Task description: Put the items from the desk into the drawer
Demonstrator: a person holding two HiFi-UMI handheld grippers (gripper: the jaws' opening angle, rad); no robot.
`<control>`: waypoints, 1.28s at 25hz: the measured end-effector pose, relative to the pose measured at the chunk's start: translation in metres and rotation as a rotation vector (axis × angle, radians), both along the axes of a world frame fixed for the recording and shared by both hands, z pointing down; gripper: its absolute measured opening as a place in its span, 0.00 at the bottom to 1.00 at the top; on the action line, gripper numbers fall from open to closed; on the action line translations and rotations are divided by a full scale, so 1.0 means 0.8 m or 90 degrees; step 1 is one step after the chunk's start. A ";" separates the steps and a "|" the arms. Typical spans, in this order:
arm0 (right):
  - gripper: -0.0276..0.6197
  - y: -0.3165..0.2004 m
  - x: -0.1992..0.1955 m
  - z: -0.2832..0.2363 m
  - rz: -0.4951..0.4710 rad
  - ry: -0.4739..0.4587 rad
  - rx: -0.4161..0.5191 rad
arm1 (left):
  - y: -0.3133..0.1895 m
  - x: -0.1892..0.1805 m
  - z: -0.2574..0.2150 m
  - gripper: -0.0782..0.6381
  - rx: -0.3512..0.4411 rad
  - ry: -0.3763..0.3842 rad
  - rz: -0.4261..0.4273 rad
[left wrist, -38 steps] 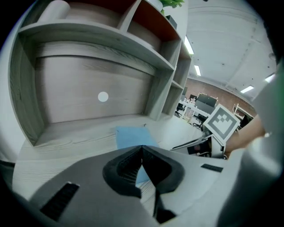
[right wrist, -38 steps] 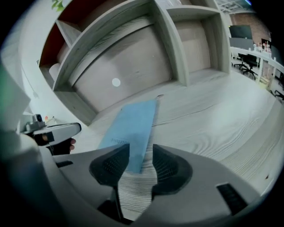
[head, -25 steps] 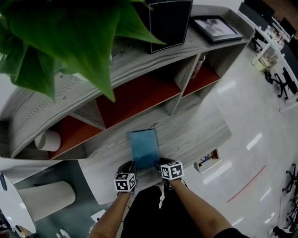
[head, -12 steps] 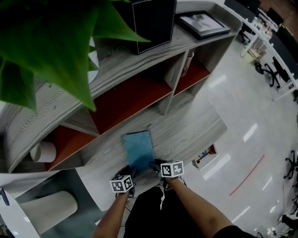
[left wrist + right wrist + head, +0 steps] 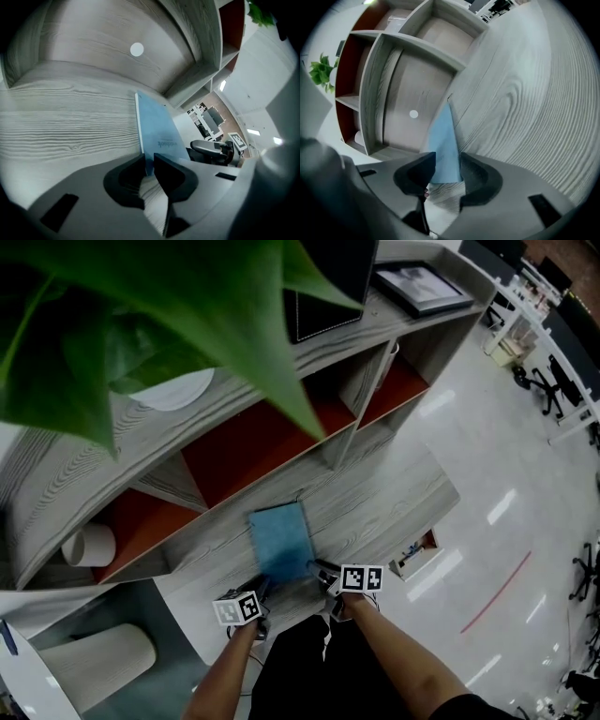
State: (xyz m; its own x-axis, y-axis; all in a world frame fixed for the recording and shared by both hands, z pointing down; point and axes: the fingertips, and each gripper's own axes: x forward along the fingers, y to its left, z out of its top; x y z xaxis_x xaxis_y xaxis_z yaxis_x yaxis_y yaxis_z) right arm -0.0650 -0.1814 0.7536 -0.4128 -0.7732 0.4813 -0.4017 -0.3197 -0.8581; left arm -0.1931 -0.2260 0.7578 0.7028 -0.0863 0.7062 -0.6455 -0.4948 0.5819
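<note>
though thin, a plain light-blue notebook

Your grey wood-grain desk carries a blue notebook, lying flat on the near part of the top, left of the middle. Along the desk's far edge stands a grey shelf unit with red-backed compartments, and a white cylinder lies on its side in the leftmost one. On the unit's top board you have a white dish at the left, a black box further right, and a dark picture frame lying flat at the right end. Glossy pale floor spreads to the right of the desk.
</note>
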 end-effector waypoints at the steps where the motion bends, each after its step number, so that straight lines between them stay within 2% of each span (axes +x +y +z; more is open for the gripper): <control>1: 0.32 -0.001 -0.002 0.001 -0.005 0.005 -0.004 | 0.002 -0.003 -0.001 0.21 0.003 -0.001 0.002; 3: 0.32 -0.002 -0.008 0.000 -0.018 -0.006 -0.001 | 0.001 -0.007 -0.005 0.20 0.021 -0.011 -0.003; 5: 0.31 -0.001 -0.019 -0.008 -0.039 -0.054 0.017 | -0.003 -0.015 -0.008 0.20 0.027 -0.020 -0.020; 7: 0.28 0.003 -0.035 -0.015 -0.077 -0.095 0.035 | -0.005 -0.025 -0.001 0.20 0.025 -0.020 -0.021; 11: 0.25 0.013 -0.064 -0.013 -0.166 -0.118 0.026 | -0.002 -0.036 0.007 0.20 0.008 -0.021 -0.010; 14: 0.25 0.019 -0.074 -0.002 -0.201 -0.089 0.001 | -0.009 -0.038 -0.011 0.20 0.029 -0.037 0.000; 16: 0.15 0.020 -0.073 0.003 -0.196 -0.078 -0.011 | -0.004 -0.039 -0.007 0.20 0.019 -0.035 0.004; 21: 0.14 0.022 -0.072 0.006 -0.194 -0.053 -0.024 | -0.002 -0.036 -0.008 0.20 0.052 -0.023 0.009; 27: 0.13 0.021 -0.071 -0.020 -0.199 -0.019 0.020 | 0.001 -0.040 -0.019 0.20 0.101 -0.037 0.004; 32: 0.13 0.026 -0.062 -0.049 -0.204 0.002 0.063 | 0.010 -0.033 -0.041 0.20 0.118 -0.003 -0.006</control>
